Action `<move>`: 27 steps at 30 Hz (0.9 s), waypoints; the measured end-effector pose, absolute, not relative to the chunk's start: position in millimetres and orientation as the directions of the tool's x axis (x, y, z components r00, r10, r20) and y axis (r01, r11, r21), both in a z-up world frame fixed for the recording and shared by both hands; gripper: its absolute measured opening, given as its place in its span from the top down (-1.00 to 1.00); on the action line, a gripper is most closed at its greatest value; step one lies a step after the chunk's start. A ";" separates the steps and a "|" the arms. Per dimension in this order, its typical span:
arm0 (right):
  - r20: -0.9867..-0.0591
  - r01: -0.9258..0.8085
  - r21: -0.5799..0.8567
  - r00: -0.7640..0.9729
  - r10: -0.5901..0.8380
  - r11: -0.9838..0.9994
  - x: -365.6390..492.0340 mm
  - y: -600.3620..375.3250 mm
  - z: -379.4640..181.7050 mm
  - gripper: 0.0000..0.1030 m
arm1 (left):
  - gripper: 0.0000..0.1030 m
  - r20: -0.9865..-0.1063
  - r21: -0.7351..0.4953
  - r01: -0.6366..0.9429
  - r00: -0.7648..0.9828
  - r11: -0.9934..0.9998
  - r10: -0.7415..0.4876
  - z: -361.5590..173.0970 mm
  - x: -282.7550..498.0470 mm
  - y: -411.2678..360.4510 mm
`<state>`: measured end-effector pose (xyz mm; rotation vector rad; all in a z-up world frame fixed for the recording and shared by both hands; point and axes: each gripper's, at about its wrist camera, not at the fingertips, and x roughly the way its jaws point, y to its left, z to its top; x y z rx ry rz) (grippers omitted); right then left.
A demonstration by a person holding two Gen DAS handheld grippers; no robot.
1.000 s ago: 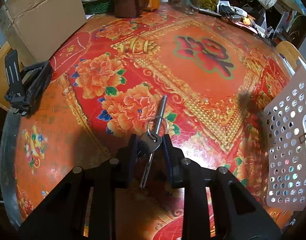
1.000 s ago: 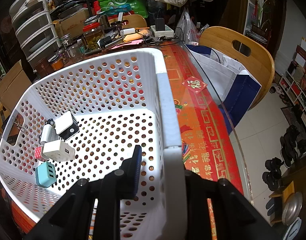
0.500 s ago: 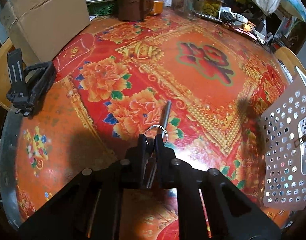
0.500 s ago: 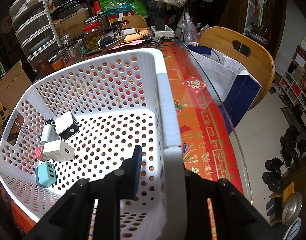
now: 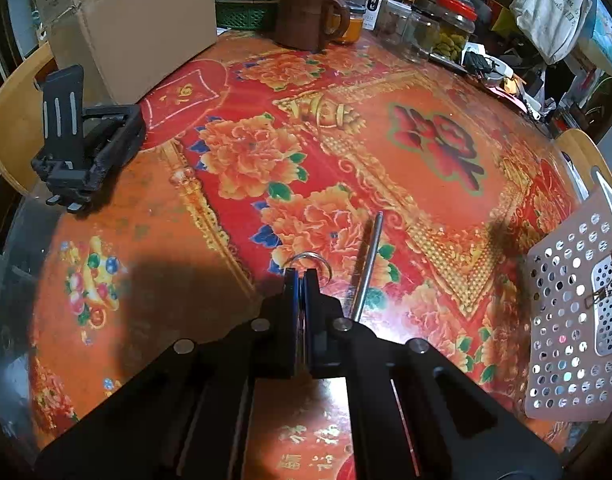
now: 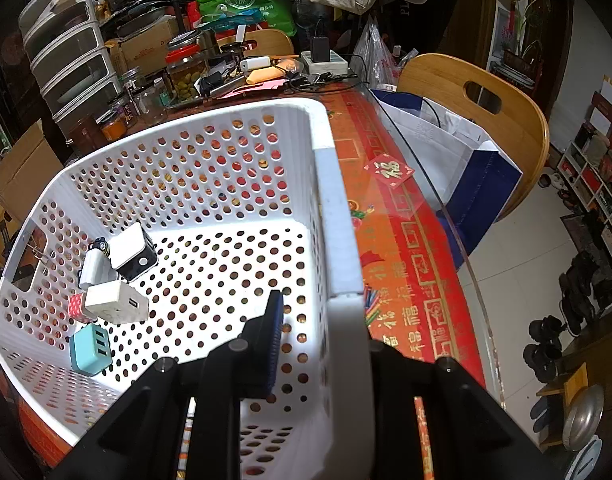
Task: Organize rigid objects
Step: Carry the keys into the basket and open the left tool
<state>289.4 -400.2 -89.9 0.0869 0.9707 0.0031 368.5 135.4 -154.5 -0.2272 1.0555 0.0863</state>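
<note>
Now left hand-held gripper (image 5: 302, 280) pinches key ring (image 5: 310, 261), rod (image 5: 367, 266) beside

The floral table (image 5: 445, 92) carries a metal rod (image 5: 367, 264), cardboard box (image 5: 134, 24), brown mug (image 5: 307, 12) (handle rightward) and white basket (image 6: 337, 216).

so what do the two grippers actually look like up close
Both are matte black, angular linkage frames with round silver pivot pins. The left gripper has flat, plain black fingers. The right gripper shows a ribbed blue pad on its inner finger. No cables, markings or sleeves are visible in either view.
</note>
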 end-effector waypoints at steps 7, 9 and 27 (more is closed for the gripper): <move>-0.824 0.035 0.074 0.565 0.041 0.997 289.7 -400.2 -89.8 0.59 | 0.96 -0.844 -0.154 -0.166 0.535 0.974 -0.043 -133.3 354.9 132.1; -0.824 0.036 0.075 0.565 0.042 0.997 289.5 -400.2 -89.9 0.59 | 0.96 -0.831 -0.156 -0.155 0.554 0.976 -0.044 -122.0 349.6 129.7; -0.821 0.034 0.082 0.569 0.048 0.996 289.8 -400.5 -90.6 0.58 | 0.96 -0.658 -0.115 0.180 0.723 0.977 -0.211 46.1 298.7 -16.1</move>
